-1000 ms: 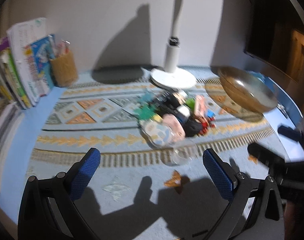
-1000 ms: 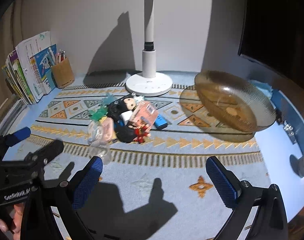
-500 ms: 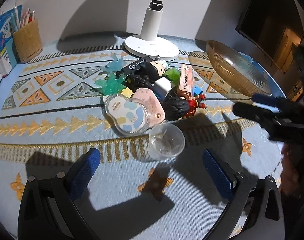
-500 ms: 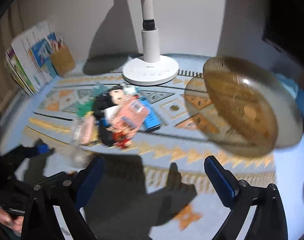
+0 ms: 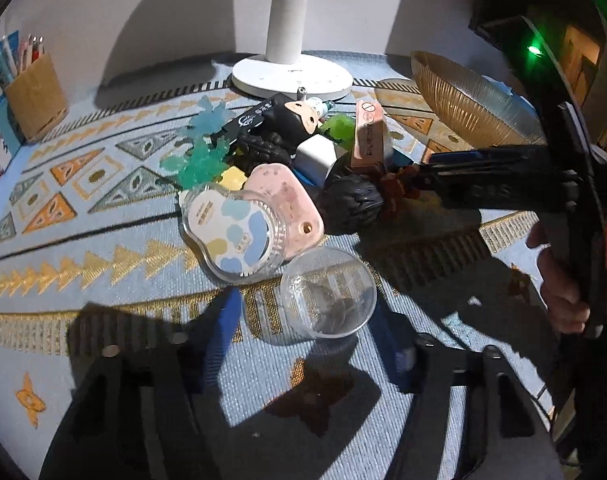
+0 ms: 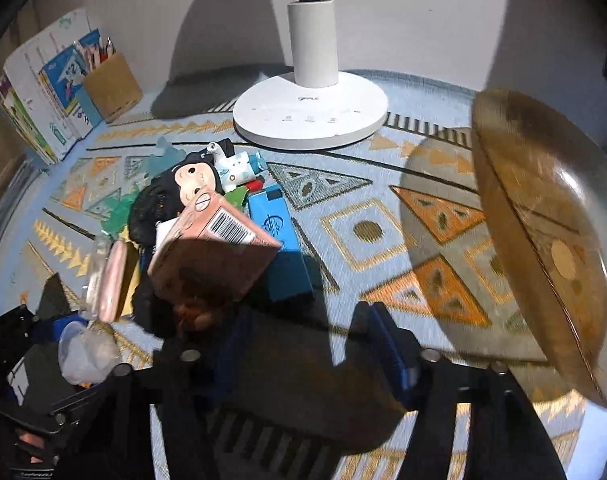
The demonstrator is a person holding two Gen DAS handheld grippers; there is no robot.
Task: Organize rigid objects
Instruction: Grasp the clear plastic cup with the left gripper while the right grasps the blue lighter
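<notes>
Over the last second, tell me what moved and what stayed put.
Both grippers advanced on the toy pile. The left gripper has come down around the clear cup, jaws narrower but not visibly clamped. The right gripper has closed in beside the pink box. The pile, lamp base and amber bowl have not moved.

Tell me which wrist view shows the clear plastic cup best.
Left wrist view. The clear plastic cup lies on its side, mouth toward the camera, unobstructed between the fingers of the left hand-held gripper, just in front of the toy pile. In the right wrist view the cup is a small, blurred shape at the lower left edge.
</notes>
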